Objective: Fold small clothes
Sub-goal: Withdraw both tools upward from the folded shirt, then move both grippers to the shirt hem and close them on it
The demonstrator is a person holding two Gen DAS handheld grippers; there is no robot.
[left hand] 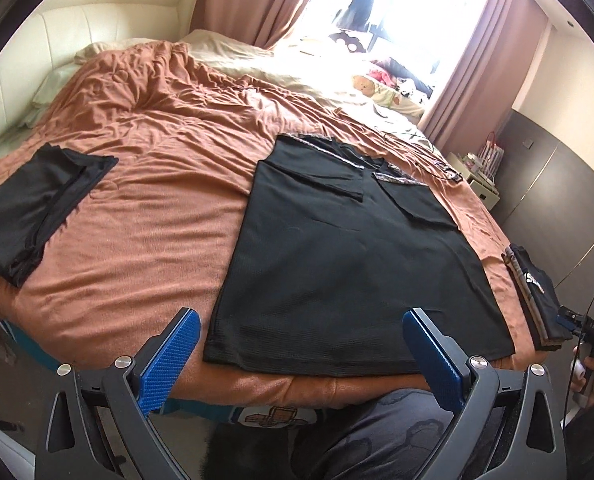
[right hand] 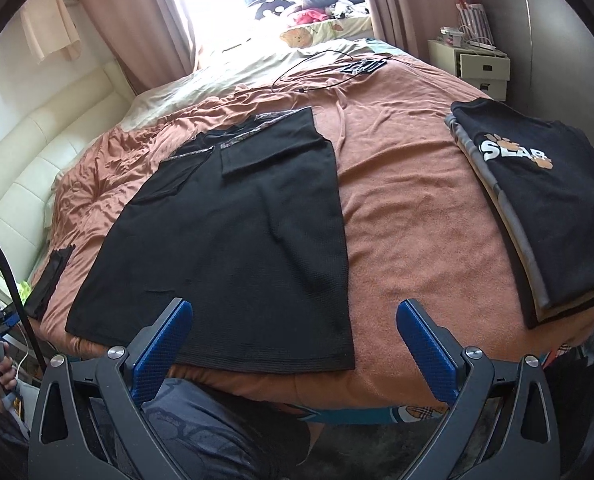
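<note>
on the rust-brown bed cover (left hand: 145, 208), the black waffle-knit shirt (left hand: 337, 260) lies flat with sleeves folded inward, while left gripper (left hand: 297, 354) and right gripper (right hand: 295, 346) hover empty, jaws spread, at its near hem.

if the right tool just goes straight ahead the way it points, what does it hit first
Probably the bare blanket on the bed, in the gap between the black shirt and the folded pile. The right tool is open and empty; depth is hard to judge.

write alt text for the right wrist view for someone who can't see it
A black shirt with both sleeves folded in lies flat on a rust-coloured bedspread, ahead of the open right gripper. A stack of folded clothes, printed black top uppermost, sits to its right.
</note>
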